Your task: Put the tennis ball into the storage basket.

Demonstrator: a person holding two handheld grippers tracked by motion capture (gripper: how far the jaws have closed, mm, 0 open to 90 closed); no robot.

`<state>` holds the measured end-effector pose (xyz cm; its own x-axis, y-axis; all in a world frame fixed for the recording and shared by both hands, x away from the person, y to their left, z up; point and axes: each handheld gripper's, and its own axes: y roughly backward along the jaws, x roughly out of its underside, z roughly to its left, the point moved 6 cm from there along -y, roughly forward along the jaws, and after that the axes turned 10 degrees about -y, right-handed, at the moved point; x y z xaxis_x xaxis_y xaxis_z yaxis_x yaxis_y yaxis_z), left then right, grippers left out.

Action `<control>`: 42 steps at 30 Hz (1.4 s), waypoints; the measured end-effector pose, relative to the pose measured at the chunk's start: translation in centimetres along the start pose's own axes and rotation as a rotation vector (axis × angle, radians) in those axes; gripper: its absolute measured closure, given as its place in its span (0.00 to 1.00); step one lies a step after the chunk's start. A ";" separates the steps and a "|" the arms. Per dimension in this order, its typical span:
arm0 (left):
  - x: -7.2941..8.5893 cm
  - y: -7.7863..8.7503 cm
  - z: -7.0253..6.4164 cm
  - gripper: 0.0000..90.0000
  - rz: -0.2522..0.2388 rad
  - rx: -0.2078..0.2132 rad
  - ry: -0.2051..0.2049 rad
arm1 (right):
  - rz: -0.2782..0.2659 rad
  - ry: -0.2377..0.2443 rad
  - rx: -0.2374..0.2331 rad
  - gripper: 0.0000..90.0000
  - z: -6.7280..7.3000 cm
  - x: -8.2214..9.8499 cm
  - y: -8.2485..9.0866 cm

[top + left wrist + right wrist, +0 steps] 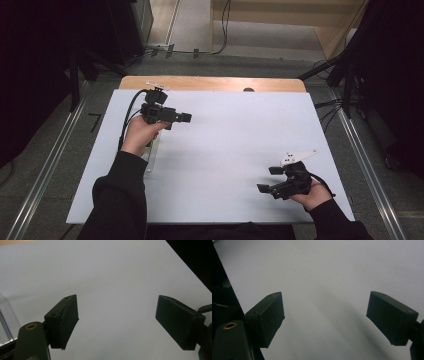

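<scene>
White bench (225,150) under both hands. Left tongs (184,118) raised near the far left corner, aimed toward the right edge, jaws standing apart with nothing between. Clear plastic strip (152,150) lying flat by the left edge, just beneath the left hand (141,132). Right tongs (269,179) low near the near right corner, aimed left, jaws wide and bare.

Lighting even and bright on the white table (225,150), surroundings falling to near black; soft diffuse shadows beneath both grippers; close jaws slightly soft; mild grain; no glare.
</scene>
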<state>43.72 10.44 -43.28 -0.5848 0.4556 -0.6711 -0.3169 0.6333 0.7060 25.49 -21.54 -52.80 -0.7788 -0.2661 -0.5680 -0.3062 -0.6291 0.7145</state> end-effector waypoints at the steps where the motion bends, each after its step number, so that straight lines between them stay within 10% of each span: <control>1: 0.0 0.0 -0.1 0.22 0.002 0.002 -0.005 | 0.000 0.001 0.000 0.14 0.0 0.0 0.0; 42: 3.2 0.3 -4.0 0.22 -0.019 0.059 -0.065 | 0.007 -0.006 0.002 0.14 0.0 0.1 0.0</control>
<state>38.76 9.65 -44.34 -0.5287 0.4813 -0.6992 -0.2821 0.6772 0.6795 25.44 -21.57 -52.85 -0.7840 -0.2666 -0.5605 -0.3016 -0.6257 0.7194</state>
